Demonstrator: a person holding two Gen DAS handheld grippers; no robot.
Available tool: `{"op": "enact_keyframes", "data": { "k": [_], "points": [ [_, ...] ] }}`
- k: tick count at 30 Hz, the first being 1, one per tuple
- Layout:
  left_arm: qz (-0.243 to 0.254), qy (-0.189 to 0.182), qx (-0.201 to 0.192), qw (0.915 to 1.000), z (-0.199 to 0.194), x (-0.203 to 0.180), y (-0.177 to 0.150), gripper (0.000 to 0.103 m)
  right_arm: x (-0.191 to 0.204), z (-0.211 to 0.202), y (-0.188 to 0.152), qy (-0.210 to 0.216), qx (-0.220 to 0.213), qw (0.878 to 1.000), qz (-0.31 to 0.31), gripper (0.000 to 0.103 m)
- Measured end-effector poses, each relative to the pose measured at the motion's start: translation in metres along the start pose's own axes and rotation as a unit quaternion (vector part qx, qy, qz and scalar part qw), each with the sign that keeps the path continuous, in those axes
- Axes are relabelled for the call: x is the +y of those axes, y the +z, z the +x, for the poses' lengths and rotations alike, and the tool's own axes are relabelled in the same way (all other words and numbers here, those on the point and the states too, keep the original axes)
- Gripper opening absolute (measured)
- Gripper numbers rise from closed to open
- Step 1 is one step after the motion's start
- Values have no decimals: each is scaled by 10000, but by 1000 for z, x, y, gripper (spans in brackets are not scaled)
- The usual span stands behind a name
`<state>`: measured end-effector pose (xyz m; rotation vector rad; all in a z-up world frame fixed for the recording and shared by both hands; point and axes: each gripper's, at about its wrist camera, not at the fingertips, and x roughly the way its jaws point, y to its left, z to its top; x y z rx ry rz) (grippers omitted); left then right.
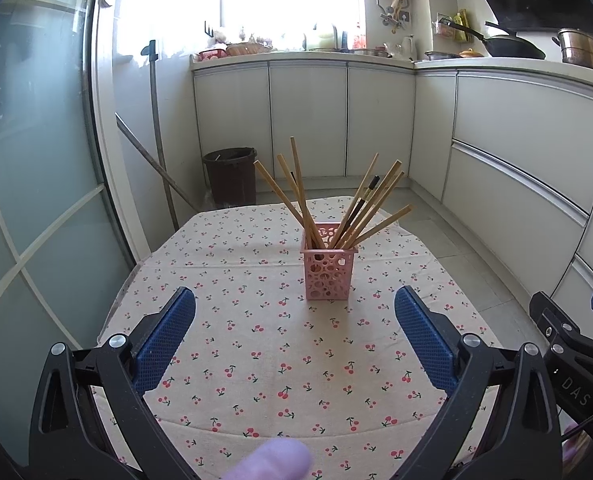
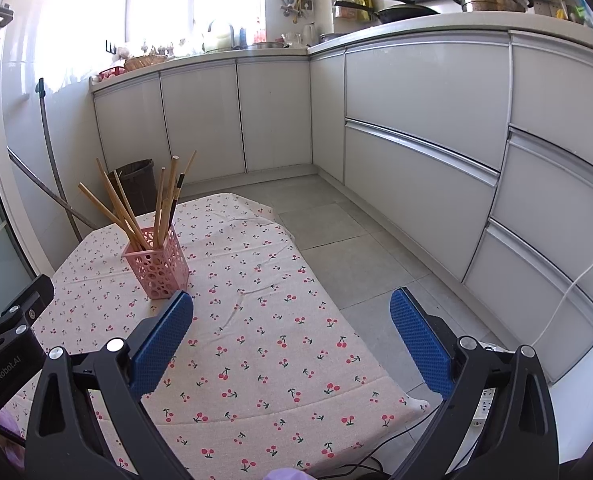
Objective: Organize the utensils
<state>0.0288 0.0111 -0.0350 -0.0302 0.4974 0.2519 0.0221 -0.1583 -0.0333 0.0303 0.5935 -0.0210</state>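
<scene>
My left fingers (image 1: 294,312) were spread wide with nothing between the blue pads (image 1: 164,340), hanging above the near half of the surface (image 1: 256,380) with its cherry-print cloth. My right fingers (image 2: 292,314) were spread just as wide and just as empty, over the surface's right edge, so that the right-hand pad (image 2: 420,344) sat above grey floor tiles (image 2: 336,232) instead of cloth.

Straight ahead of my left fingers, toward the middle of the surface and well apart from the pads, stood the pink perforated holder (image 1: 327,268), upright. Wooden chopsticks (image 1: 296,184) fanned out of its top to both sides, with one darker stick (image 1: 356,210) among them. From my right wrist the same holder (image 2: 156,264) sat off toward the surface's far left, and the tip of my left-hand pad (image 2: 164,340) overlapped its lower corner in that view; I could not tell whether they touched.

Only the left view showed the frosted glass door (image 1: 36,200) along the surface's left side, and a fingertip (image 1: 272,460) at the bottom of the frame. Only the right view showed the long run of white drawers (image 2: 436,140) and a white cable (image 2: 568,292) trailing down them. Both caught the dark bin (image 1: 231,176) beyond the far edge, and each caught part of my other tool at its rim.
</scene>
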Motion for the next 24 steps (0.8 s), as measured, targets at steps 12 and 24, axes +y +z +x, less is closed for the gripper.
{"op": "enact_keyframes", "data": {
  "k": [12,24],
  "points": [
    [245,-310,-65,9992,0,-8,-4,77,-1,1,0,30,19,10000,-14,96],
    [106,-145,-137,9997,-4,-6,-1,96,-1,3,0,9,57,10000,-10,96]
  ]
}}
